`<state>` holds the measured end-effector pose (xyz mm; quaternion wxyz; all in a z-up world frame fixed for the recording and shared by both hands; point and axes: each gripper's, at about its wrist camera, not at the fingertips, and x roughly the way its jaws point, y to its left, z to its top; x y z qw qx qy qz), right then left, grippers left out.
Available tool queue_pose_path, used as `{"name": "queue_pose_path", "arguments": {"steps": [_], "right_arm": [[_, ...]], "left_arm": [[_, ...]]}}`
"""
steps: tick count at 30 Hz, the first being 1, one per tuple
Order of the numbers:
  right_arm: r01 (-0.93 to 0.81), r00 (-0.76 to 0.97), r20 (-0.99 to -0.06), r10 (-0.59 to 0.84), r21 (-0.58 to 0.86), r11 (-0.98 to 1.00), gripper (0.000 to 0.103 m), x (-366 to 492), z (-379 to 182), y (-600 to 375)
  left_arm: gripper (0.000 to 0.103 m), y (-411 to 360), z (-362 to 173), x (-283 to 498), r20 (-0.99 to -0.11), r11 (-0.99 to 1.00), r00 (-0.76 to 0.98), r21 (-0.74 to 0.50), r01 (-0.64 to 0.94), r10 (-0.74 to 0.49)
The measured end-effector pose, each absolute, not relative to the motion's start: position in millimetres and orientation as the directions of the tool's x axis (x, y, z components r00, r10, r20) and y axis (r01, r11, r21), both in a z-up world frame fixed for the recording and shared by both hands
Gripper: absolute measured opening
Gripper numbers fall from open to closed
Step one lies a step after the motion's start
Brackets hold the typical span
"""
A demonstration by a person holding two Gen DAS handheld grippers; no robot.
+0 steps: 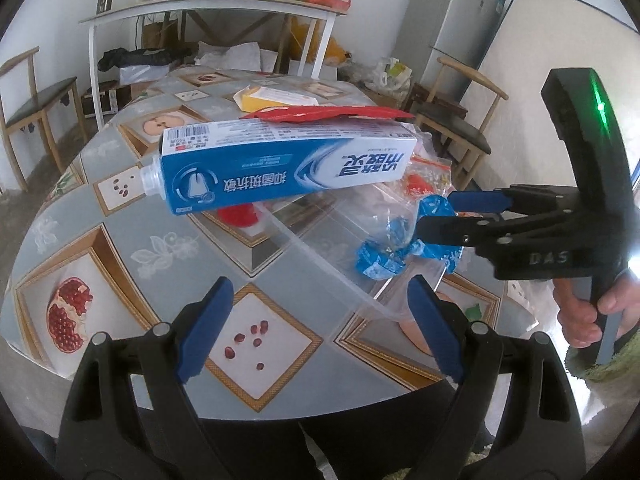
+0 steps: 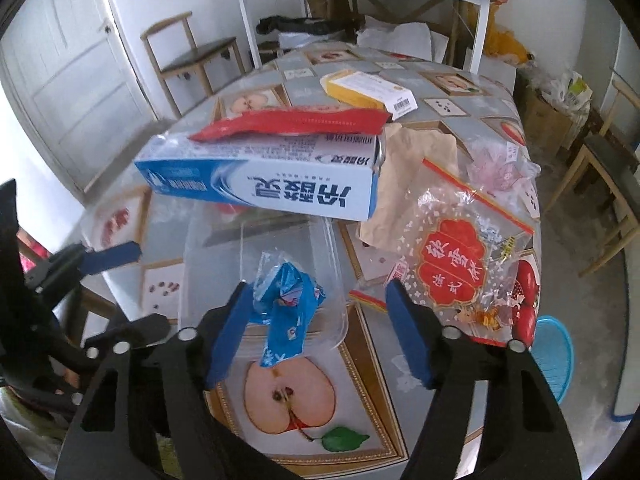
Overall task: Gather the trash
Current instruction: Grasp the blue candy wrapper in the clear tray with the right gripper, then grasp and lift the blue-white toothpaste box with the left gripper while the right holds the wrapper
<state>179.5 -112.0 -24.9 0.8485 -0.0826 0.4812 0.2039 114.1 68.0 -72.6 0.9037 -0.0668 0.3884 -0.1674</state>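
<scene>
Beyond the table (image 2: 460,432), blue basket (image 2: 556,360)

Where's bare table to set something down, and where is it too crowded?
Free: the near-left tablecloth, from the pomegranate print to the seed panel, and the apple print at the near edge. Crowded: the middle, with toothpaste box, clear tub, blue wrapper and red-print bag.

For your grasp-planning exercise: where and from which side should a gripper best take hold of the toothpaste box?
Probably the toothpaste box mid-length, pads across its narrow faces, coming from above on the near side. It lies long and flat atop a clear container, and a red wrapper covers its far top edge.
</scene>
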Motion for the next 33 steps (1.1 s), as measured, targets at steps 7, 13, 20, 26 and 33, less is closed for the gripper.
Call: {"name": "queue_pose_path", "arguments": {"steps": [7,13,20,26,33], "right_arm": [[-0.439,0.436,-0.872,0.221,0.008,0.898,0.035,180,-35,-100],[-0.433,0.432,-0.873,0.224,0.017,0.901,0.015,178,-34,-102],[-0.413,0.41,-0.866,0.287,0.105,0.905,0.009,176,-29,-112],[-0.38,0.384,-0.837,0.39,0.242,0.893,0.008,174,-18,-127],[-0.344,0.358,-0.772,0.525,0.414,0.843,0.007,169,-8,-150]], "left_arm": [[0.084,75,-81,120,-0.685,0.932,0.632,-0.27,0.243,-0.363],[0.084,75,-84,123,-0.685,0.927,0.624,-0.283,0.248,-0.376],[0.084,72,-83,121,-0.682,0.924,0.624,-0.279,0.261,-0.382],[0.085,73,-84,116,-0.673,0.921,0.629,-0.281,0.269,-0.389],[0.084,77,-85,115,-0.668,0.916,0.626,-0.295,0.273,-0.402]]}}
